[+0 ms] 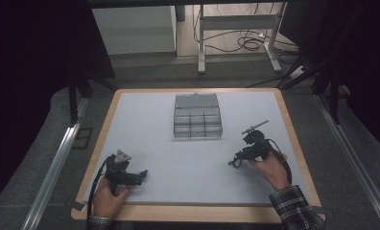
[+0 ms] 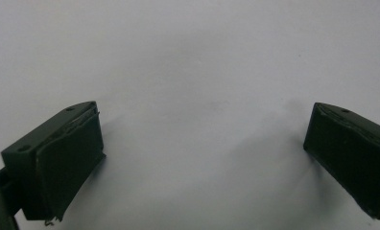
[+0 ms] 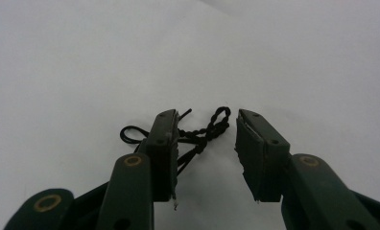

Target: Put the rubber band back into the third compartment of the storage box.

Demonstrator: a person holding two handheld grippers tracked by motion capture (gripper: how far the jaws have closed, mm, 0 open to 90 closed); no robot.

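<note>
A thin black twisted cord [image 3: 201, 137] with small loops lies on the white mat [image 1: 178, 158]. My right gripper [image 3: 205, 117] hangs low over it, open, its jaws a narrow gap apart. The cord lies between them, running under the left jaw, and neither pad presses on it. In the high view the right gripper [image 1: 234, 162] sits at the mat's right, pointing left, with the cord [image 1: 233, 165] a dark speck at its tips. My left gripper [image 1: 142, 175] rests at the front left, pointing right. Its jaws [image 2: 202, 110] stand wide open over bare mat.
A grey metal box [image 1: 197, 115] with several small compartments and a raised lid stands at the mat's far middle. The mat lies on a wooden board [image 1: 99, 143]. Beyond the table are dark frame rails, a white stand and floor cables.
</note>
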